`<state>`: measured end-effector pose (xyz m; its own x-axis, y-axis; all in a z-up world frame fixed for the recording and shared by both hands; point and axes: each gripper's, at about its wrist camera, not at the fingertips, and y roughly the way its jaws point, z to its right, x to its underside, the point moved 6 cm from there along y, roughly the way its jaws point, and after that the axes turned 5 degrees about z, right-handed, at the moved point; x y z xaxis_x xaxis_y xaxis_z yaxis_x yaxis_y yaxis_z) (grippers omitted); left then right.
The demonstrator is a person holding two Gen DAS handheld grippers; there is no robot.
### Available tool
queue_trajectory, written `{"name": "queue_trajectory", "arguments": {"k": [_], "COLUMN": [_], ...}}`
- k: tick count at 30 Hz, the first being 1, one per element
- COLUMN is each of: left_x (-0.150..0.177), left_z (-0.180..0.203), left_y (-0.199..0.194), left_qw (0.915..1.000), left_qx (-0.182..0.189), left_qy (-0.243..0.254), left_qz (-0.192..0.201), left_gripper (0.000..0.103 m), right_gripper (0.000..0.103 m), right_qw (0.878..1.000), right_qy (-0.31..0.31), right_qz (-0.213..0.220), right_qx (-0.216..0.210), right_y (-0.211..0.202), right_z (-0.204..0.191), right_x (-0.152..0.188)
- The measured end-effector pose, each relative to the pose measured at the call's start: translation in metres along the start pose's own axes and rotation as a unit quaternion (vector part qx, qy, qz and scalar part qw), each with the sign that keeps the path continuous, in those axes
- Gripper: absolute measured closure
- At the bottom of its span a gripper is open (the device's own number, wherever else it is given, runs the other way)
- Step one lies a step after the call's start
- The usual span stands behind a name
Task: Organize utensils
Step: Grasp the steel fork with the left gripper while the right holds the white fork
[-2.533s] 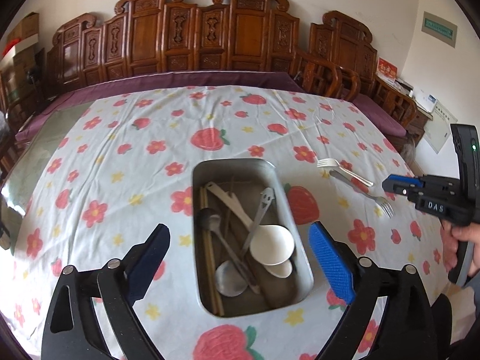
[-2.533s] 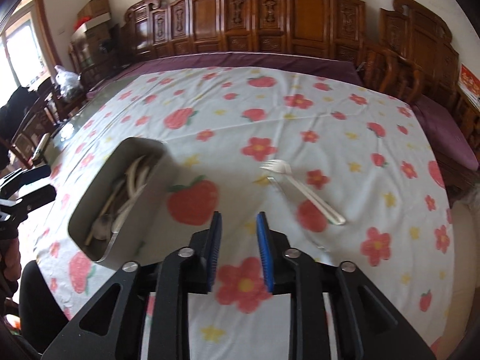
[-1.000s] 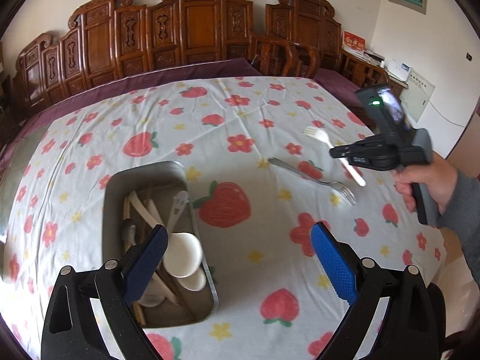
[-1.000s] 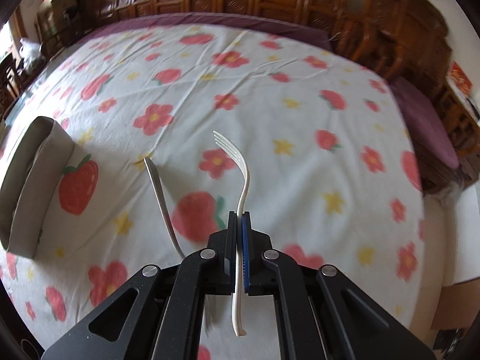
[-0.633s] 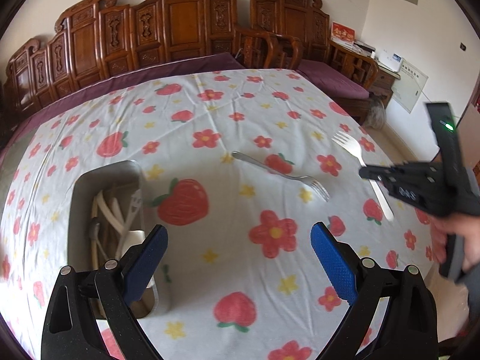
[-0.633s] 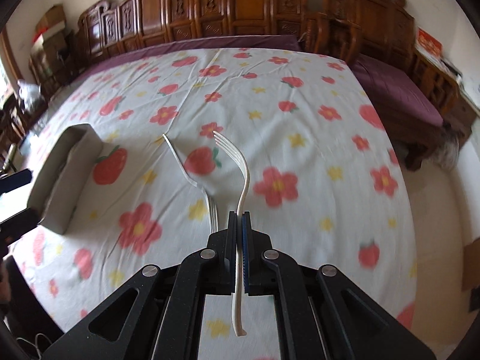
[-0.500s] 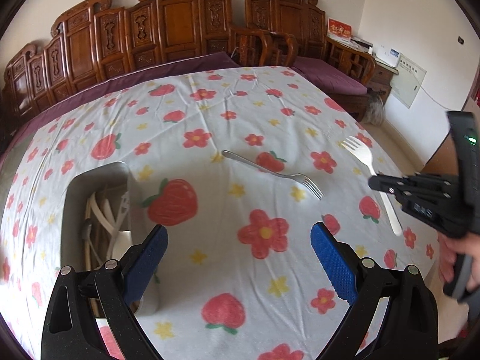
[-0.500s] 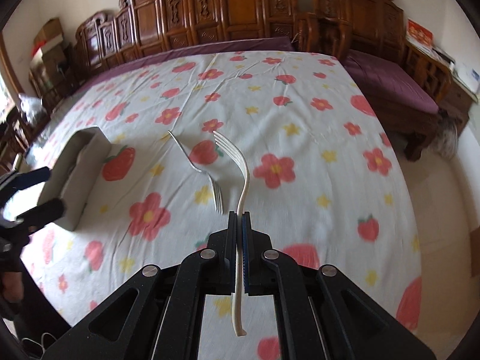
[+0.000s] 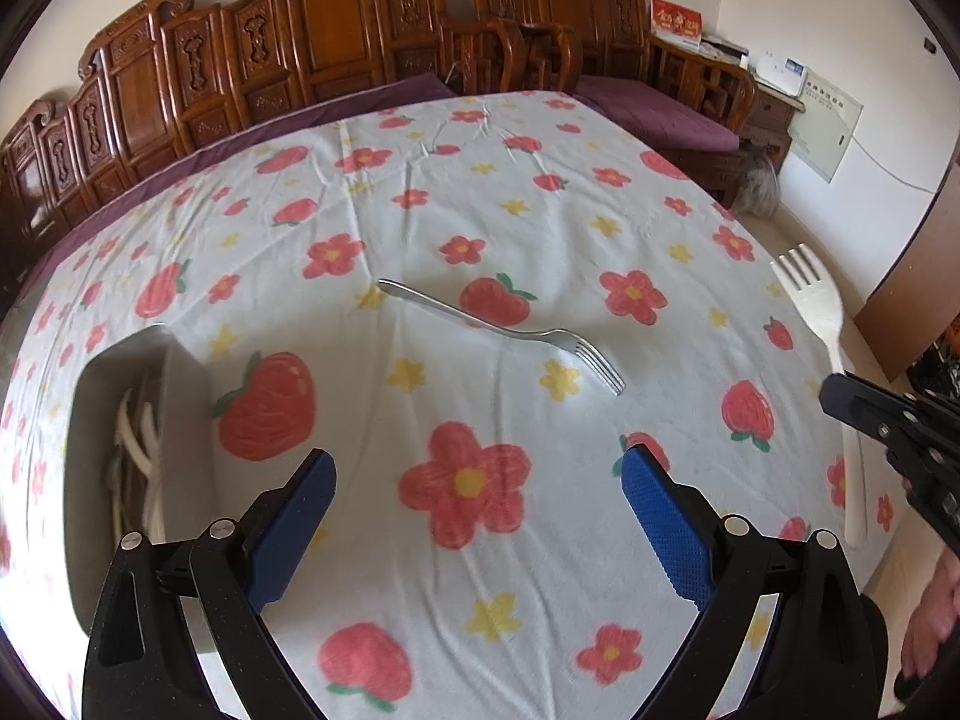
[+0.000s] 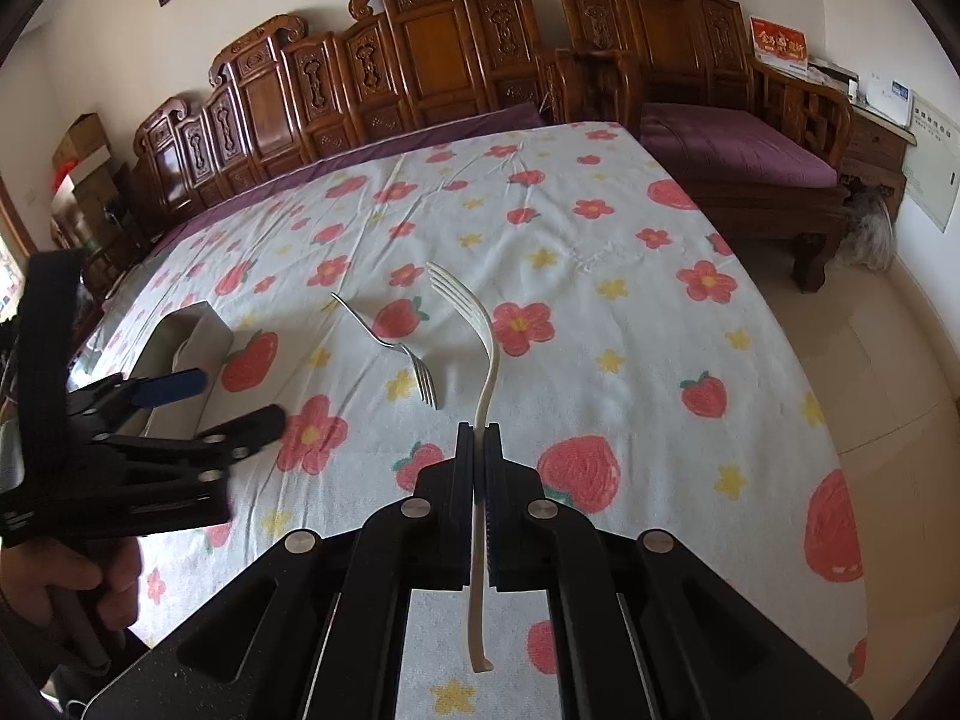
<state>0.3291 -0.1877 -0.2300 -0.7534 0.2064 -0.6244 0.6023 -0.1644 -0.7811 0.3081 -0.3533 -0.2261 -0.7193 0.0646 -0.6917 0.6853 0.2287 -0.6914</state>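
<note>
Steel fork (image 9: 504, 330) lies mid-cloth, handle toward the tray (image 9: 90, 396) at the left edge, tines toward the near right corner, just ahead of the left gripper (image 9: 474, 516) (jaws wide, empty); right gripper (image 10: 478, 438) is clamped on the white fork (image 10: 480, 324).

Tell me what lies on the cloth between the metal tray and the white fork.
In both views, only the metal fork lies between the metal tray and the white fork.

soft even daylight, faint shadows; heavy fisheye bending, dark corner vignette, slight motion blur at edges
</note>
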Motion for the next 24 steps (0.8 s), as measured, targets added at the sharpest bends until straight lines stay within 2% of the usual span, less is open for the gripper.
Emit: {"name": "queue_trajectory", "arguments": {"k": [7,11,19,20,24], "left_x": [-0.011,-0.019,-0.031,-0.032,-0.030], "left_z": [0.014,0.023,0.043,0.045,0.050], "left_y": [0.024,0.038,0.071,0.075,0.088], "left_qw": [0.9999,0.9997,0.9990,0.9988,0.9972], "left_qx": [-0.004,0.002,0.004,0.005,0.013], "left_qy": [-0.007,-0.010,-0.003,-0.006,-0.018], "left_qz": [-0.013,-0.022,-0.044,-0.049,-0.071], "left_gripper": [0.011,0.011,0.011,0.012,0.030], "right_gripper": [0.099,0.099,0.099,0.099,0.099], "right_qw": [1.000,1.000,1.000,1.000,1.000], "right_qy": [0.004,-0.018,-0.003,-0.002,-0.005], "right_qz": [0.010,0.009,-0.001,-0.001,-0.006], "right_qx": [-0.008,0.002,0.017,0.018,0.025], "right_y": [-0.011,-0.014,-0.008,-0.008,-0.006], "right_z": [0.001,0.003,0.023,0.025,0.028], "right_x": [-0.011,-0.011,-0.008,-0.007,-0.003]}}
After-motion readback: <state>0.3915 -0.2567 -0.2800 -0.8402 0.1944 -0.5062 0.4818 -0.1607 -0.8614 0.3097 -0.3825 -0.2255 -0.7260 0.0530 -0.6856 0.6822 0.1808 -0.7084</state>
